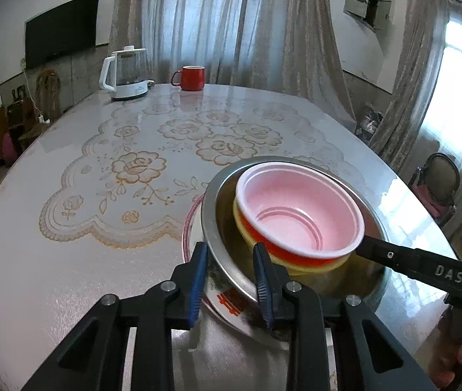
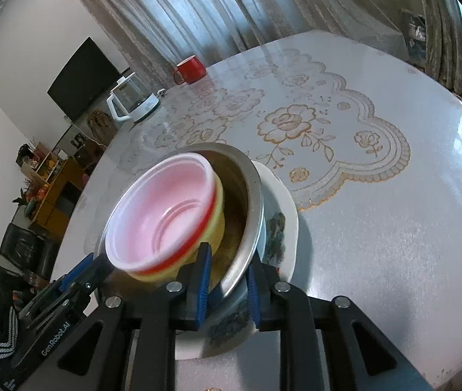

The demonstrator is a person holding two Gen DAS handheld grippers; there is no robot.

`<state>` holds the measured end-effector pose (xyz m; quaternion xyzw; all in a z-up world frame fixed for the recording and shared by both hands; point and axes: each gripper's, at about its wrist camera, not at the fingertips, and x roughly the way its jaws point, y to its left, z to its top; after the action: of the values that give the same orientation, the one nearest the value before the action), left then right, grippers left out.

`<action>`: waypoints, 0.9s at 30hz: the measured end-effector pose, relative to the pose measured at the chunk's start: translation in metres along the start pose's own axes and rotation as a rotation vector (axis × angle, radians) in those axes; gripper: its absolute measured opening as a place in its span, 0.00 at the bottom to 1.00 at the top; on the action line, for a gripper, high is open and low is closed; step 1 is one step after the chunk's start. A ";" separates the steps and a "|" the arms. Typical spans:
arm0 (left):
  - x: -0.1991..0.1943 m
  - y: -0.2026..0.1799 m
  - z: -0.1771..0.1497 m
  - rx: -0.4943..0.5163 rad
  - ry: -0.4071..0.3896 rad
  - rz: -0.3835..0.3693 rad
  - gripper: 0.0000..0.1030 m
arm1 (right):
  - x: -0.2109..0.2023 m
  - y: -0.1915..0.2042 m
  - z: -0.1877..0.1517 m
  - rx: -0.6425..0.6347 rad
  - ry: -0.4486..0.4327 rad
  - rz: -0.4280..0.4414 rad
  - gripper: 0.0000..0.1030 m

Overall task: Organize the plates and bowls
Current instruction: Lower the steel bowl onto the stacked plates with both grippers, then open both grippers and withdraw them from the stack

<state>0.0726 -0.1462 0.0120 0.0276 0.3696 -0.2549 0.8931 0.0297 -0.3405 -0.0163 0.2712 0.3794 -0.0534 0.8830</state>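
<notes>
Steel gleams from the wide metal bowl (image 1: 213, 195) (image 2: 255, 182), which sits on a white patterned plate (image 1: 189, 228) (image 2: 288, 205) on the near part of the bench (image 1: 67, 260). The bench is covered with a glossy cloth printed with gold roses. Nested in the metal bowl is a yellow bowl (image 1: 312, 265) (image 2: 219, 224), and inside that a red bowl (image 1: 296, 208) (image 2: 165, 208) with a pale pink inside, so the four pieces form one stack. The left tool (image 1: 229, 270) straddles the near rim of the stack. Its left finger is outside, over the plate's edge, and its right finger is inside the metal bowl, just beside the yellow bowl's wall. A visible gap lies between its pads and the metal, so it looks released rather than clamped. The right tool (image 2: 227, 273) straddles the opposite rim in the same way. One finger is down between the yellow bowl and the metal wall, and the other is outside the metal bowl, above the plate. It too looks released, with a gap beside the rim. At the far end of the bench, well apart from the stack, stand a white kettle (image 1: 126, 75) and a red mug (image 1: 191, 78).
</notes>
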 end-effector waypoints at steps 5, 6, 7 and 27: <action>-0.012 0.005 -0.007 -0.010 -0.011 0.008 0.51 | -0.022 0.001 -0.006 -0.026 -0.051 0.005 0.30; -0.015 0.006 -0.009 -0.013 -0.016 0.012 0.57 | -0.026 0.003 -0.007 -0.037 -0.060 -0.003 0.30; -0.019 0.007 -0.011 -0.018 -0.021 0.016 0.59 | -0.031 0.004 -0.010 -0.050 -0.070 -0.011 0.30; -0.077 -0.003 -0.057 0.043 -0.049 0.113 1.00 | -0.082 0.040 -0.089 -0.267 -0.289 -0.080 0.72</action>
<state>-0.0111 -0.1020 0.0229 0.0612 0.3400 -0.2124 0.9141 -0.0737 -0.2690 0.0084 0.1261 0.2631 -0.0759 0.9535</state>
